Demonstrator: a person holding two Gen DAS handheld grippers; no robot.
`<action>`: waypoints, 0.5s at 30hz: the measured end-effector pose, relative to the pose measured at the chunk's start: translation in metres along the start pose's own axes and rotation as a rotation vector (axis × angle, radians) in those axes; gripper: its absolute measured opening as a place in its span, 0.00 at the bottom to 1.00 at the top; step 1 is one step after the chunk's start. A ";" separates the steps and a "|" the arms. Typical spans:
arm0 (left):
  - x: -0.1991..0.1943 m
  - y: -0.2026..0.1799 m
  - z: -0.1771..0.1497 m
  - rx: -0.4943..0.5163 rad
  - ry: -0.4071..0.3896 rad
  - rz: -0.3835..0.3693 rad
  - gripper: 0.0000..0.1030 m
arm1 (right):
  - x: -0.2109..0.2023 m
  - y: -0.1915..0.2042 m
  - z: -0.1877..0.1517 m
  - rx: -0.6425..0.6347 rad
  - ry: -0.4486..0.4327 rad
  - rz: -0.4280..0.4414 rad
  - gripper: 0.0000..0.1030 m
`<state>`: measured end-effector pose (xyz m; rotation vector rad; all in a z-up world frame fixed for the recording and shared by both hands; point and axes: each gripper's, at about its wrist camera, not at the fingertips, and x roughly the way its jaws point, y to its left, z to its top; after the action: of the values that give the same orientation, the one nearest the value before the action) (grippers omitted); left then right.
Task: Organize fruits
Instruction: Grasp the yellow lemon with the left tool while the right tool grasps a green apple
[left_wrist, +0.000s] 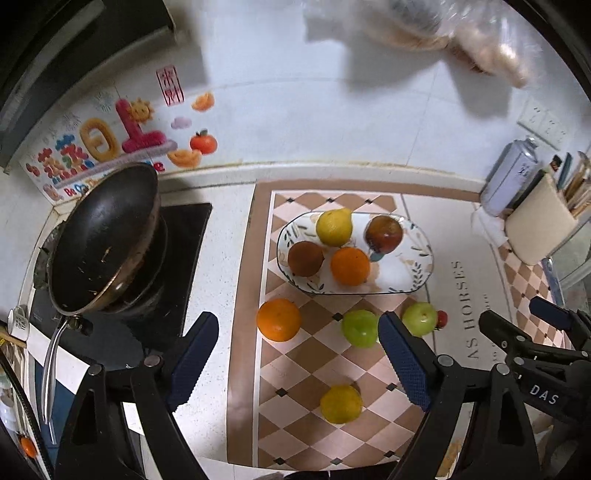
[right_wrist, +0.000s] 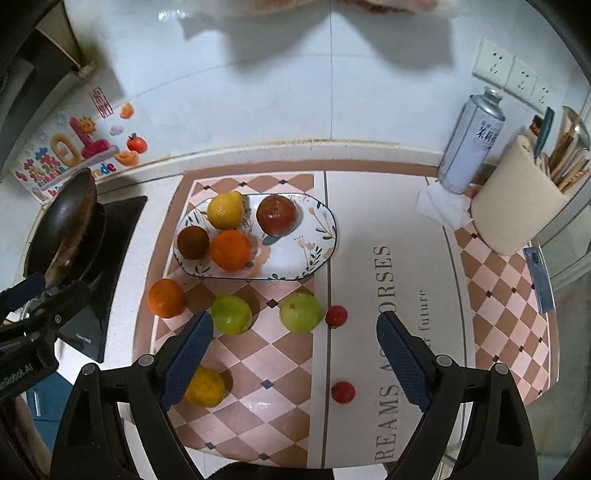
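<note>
An oval patterned plate (left_wrist: 413, 273) (right_wrist: 310, 254) holds a lemon (left_wrist: 334, 227) (right_wrist: 225, 210), a red apple (left_wrist: 384, 234) (right_wrist: 277, 216), a brown fruit (left_wrist: 306, 258) (right_wrist: 192, 242) and an orange (left_wrist: 350, 266) (right_wrist: 231, 249). On the checkered mat in front lie a second orange (left_wrist: 279, 319) (right_wrist: 166, 298), two green apples (left_wrist: 360, 328) (left_wrist: 419, 319) (right_wrist: 231, 314) (right_wrist: 300, 312), a yellow citrus (left_wrist: 340, 403) (right_wrist: 205, 387) and two small red fruits (right_wrist: 336, 315) (right_wrist: 343, 392). My left gripper (left_wrist: 299, 365) and right gripper (right_wrist: 295, 365) hover open and empty above the mat's front.
A black wok (left_wrist: 103, 240) (right_wrist: 66, 218) sits on the stove at the left. A spray can (right_wrist: 469, 144) (left_wrist: 511, 177), a tissue and a beige utensil holder (right_wrist: 517, 206) (left_wrist: 539, 225) stand at the back right. The wall is close behind.
</note>
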<state>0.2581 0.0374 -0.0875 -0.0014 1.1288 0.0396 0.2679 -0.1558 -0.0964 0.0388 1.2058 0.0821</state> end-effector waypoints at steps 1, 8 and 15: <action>-0.006 -0.001 -0.003 0.002 -0.010 -0.001 0.86 | -0.005 0.000 -0.001 0.000 -0.008 -0.001 0.90; -0.023 -0.004 -0.017 -0.006 -0.032 -0.017 0.86 | -0.025 0.001 -0.015 0.013 -0.024 0.029 0.90; 0.034 -0.013 -0.046 0.014 0.141 -0.038 0.91 | 0.029 -0.022 -0.036 0.056 0.105 0.030 0.90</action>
<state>0.2315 0.0248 -0.1379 -0.0130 1.2693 -0.0028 0.2456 -0.1754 -0.1380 0.1025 1.3123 0.0781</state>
